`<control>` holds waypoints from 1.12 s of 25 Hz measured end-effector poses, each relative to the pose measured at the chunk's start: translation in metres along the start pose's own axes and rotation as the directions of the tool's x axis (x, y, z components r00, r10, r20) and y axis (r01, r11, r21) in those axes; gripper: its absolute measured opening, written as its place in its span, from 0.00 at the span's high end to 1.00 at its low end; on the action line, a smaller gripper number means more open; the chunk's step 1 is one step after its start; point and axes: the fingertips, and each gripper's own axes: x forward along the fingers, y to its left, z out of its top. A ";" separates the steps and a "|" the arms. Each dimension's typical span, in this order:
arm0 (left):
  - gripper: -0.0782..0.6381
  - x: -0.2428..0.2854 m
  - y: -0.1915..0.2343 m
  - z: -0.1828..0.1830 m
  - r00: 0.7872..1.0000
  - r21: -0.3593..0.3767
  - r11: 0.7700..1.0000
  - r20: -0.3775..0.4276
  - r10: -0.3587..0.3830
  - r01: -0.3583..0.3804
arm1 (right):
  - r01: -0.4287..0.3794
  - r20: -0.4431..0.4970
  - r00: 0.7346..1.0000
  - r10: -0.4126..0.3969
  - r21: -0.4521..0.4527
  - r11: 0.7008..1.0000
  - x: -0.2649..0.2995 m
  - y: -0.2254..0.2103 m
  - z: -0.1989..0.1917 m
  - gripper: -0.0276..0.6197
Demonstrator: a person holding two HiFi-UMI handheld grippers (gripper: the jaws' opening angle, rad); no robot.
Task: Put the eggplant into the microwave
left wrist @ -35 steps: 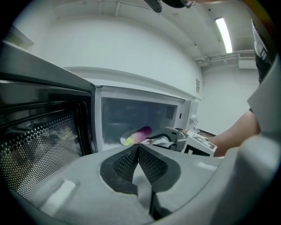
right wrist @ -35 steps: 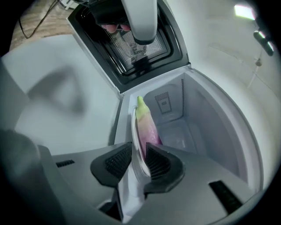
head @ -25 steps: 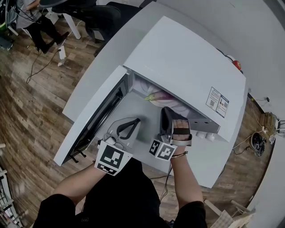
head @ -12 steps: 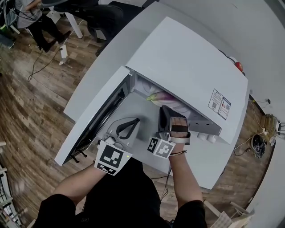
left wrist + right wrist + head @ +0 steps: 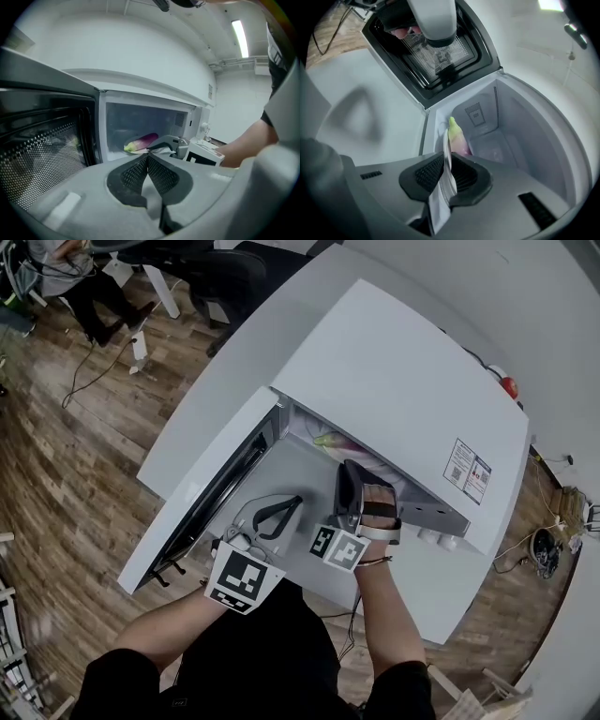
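The white microwave [image 5: 394,381] stands with its door [image 5: 211,488] swung wide to the left. Inside the cavity lies the purple eggplant [image 5: 336,442] [image 5: 140,140] [image 5: 457,136], green stem end toward the door, on a white plate [image 5: 446,154]. My right gripper [image 5: 349,471] [image 5: 445,165] reaches into the opening. Its jaws have just closed and are shut on the plate's thin rim, right in front of the eggplant. My left gripper [image 5: 293,503] [image 5: 147,161] is shut and empty; it hovers outside between the door and the cavity, left of the right gripper.
The microwave sits on a white table [image 5: 187,418] with wood floor around it. A red button [image 5: 508,387] is at the far right corner, a sticker [image 5: 466,463] on the microwave's top. A black chair [image 5: 202,277] and a person [image 5: 56,268] are at the far left.
The right gripper has edged a little toward the cavity, and less of the eggplant shows under the microwave's top edge. The left gripper has kept its place.
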 end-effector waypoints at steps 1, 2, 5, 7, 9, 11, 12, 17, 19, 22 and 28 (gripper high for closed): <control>0.88 0.001 -0.002 -0.001 1.000 0.001 1.000 -0.003 -0.004 0.004 | -0.002 0.000 1.000 0.002 0.007 1.000 0.001 0.000 0.000 0.87; 0.88 0.002 -0.004 -0.001 1.000 0.002 1.000 -0.005 -0.008 0.008 | -0.003 -0.001 1.000 0.003 0.013 1.000 0.003 -0.001 -0.001 0.87; 0.88 0.004 -0.007 -0.003 1.000 0.008 1.000 -0.012 -0.018 0.019 | 0.002 -0.002 1.000 -0.002 0.034 0.999 0.007 -0.004 -0.001 0.87; 0.88 0.005 -0.008 -0.004 1.000 0.006 1.000 -0.016 -0.019 0.019 | 0.003 -0.002 1.000 -0.003 0.046 0.999 0.009 -0.005 0.000 0.87; 0.88 0.004 -0.008 -0.004 1.000 0.006 1.000 -0.017 -0.017 0.017 | 0.002 -0.001 1.000 -0.002 0.051 0.999 0.010 -0.006 0.001 0.87; 0.88 0.002 -0.007 -0.002 1.000 0.011 1.000 -0.014 -0.013 0.013 | 0.003 -0.002 1.000 -0.002 0.059 0.998 0.008 -0.007 0.001 0.86; 0.88 0.000 -0.007 0.001 1.000 0.014 1.000 -0.009 -0.010 0.010 | 0.003 -0.003 1.000 -0.003 0.067 0.998 0.007 -0.008 0.001 0.86; 0.88 -0.021 -0.011 0.013 0.999 -0.044 0.999 0.035 -0.010 0.011 | -0.014 0.020 1.000 0.011 0.135 0.991 -0.021 -0.014 0.006 0.86; 0.88 -0.034 -0.015 0.015 0.999 -0.061 0.998 0.043 0.000 0.003 | -0.021 0.023 1.000 0.017 0.159 0.987 -0.037 -0.017 0.010 0.86; 0.88 -0.054 -0.021 0.020 0.999 -0.065 0.998 0.051 0.015 -0.012 | -0.021 0.014 1.000 0.019 0.167 0.986 -0.049 -0.016 0.010 0.86; 0.88 -0.095 -0.027 0.043 0.993 -0.035 0.999 0.112 0.029 -0.026 | 0.000 0.031 0.999 -0.007 0.223 0.975 -0.074 -0.038 0.027 0.86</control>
